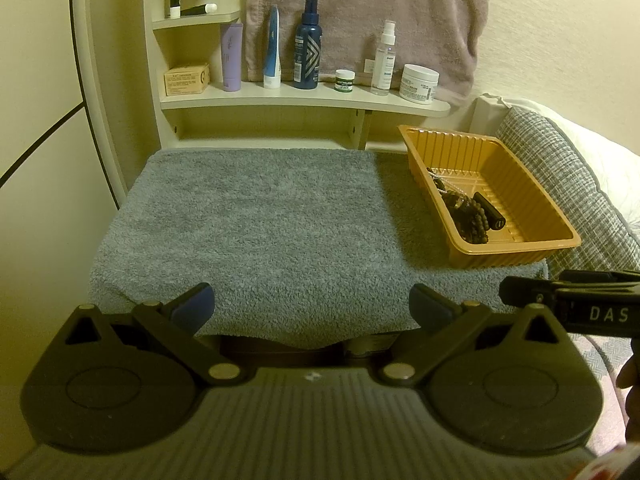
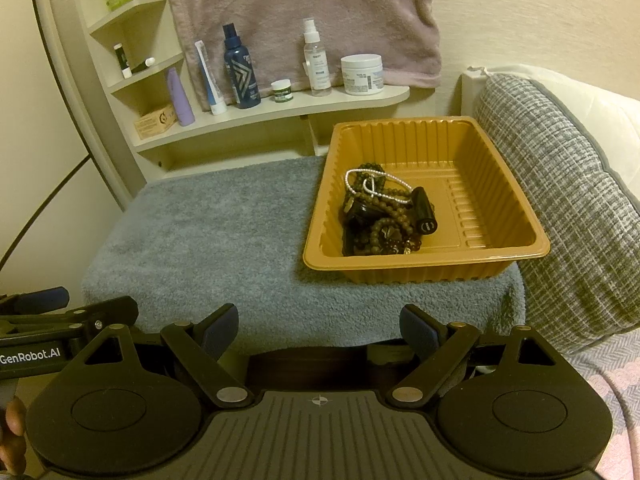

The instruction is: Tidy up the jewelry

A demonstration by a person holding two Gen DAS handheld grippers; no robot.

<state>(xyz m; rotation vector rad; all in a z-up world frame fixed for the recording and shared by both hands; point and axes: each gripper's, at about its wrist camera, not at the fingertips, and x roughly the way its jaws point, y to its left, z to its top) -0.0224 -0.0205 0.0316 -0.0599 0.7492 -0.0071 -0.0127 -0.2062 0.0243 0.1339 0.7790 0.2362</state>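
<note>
An orange plastic tray point(image 2: 496, 160) stands on the right part of a grey towel point(image 2: 208, 232). In it lie a heap of dark bead bracelets point(image 2: 384, 228), a silver chain point(image 2: 360, 184) and a black lipstick tube point(image 2: 425, 210). The tray also shows in the left wrist view point(image 1: 516, 176), with the beads point(image 1: 472, 216) and the tube point(image 1: 490, 212). My left gripper point(image 1: 312, 308) is open and empty over the towel's front edge point(image 1: 260, 240). My right gripper point(image 2: 320, 328) is open and empty, in front of the tray.
A curved shelf point(image 1: 304, 100) behind the towel holds bottles, tubes and jars. A pink towel point(image 2: 304, 20) hangs on the wall. A grey woven cushion point(image 2: 560, 184) lies close to the tray's right side. The right gripper's body shows at the right in the left wrist view point(image 1: 572, 304).
</note>
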